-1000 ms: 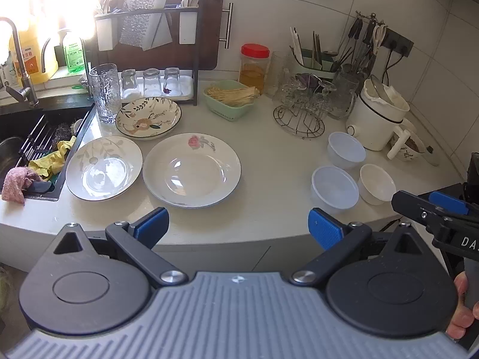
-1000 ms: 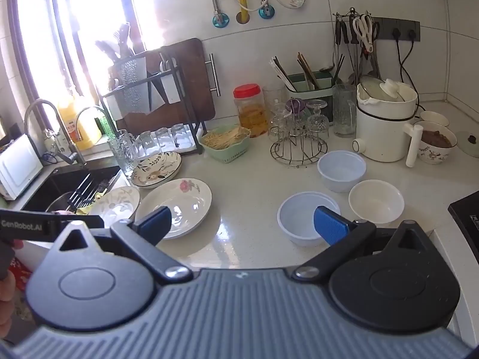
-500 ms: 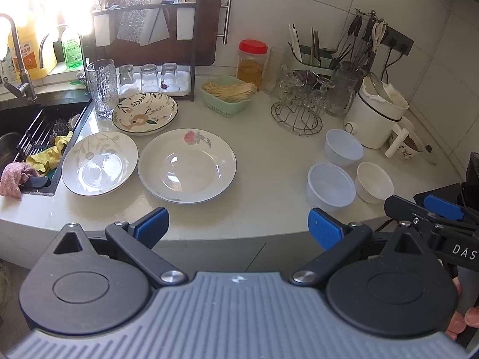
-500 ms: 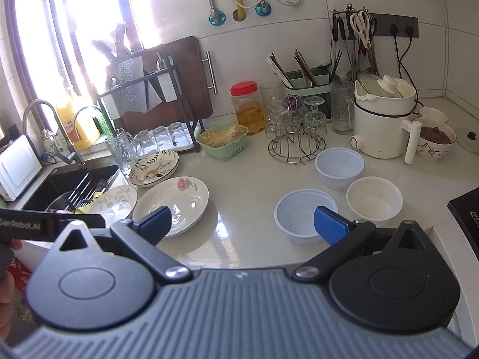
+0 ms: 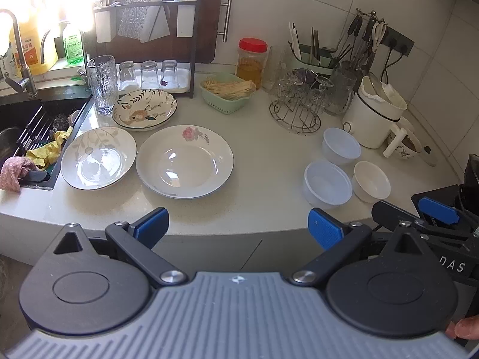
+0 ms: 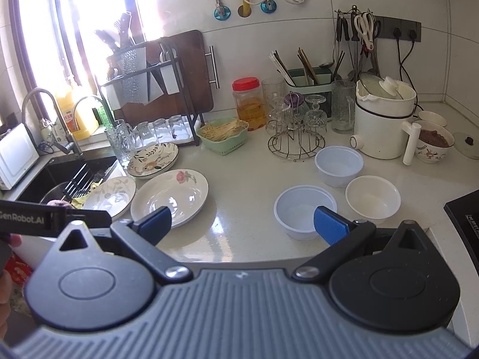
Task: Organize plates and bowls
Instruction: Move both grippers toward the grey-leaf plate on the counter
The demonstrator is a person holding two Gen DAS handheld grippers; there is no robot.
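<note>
Both grippers hang back from the counter edge, wide apart and empty: left gripper, right gripper. Since before, little has shifted; plates sit left, bowls right.

Left tongs spread wide, empty, hovering off the near edge of the tabletop. Landmark: rose plate, flat on the tabletop. Leaf-print plate just left of it, rims close, contact unclear. Patterned dish behind it, to the left. Three bowls clustered well right of it. Green basket and wire rack beyond it. Sink far left. Right tongs at far right edge, blue pad showing.
</note>
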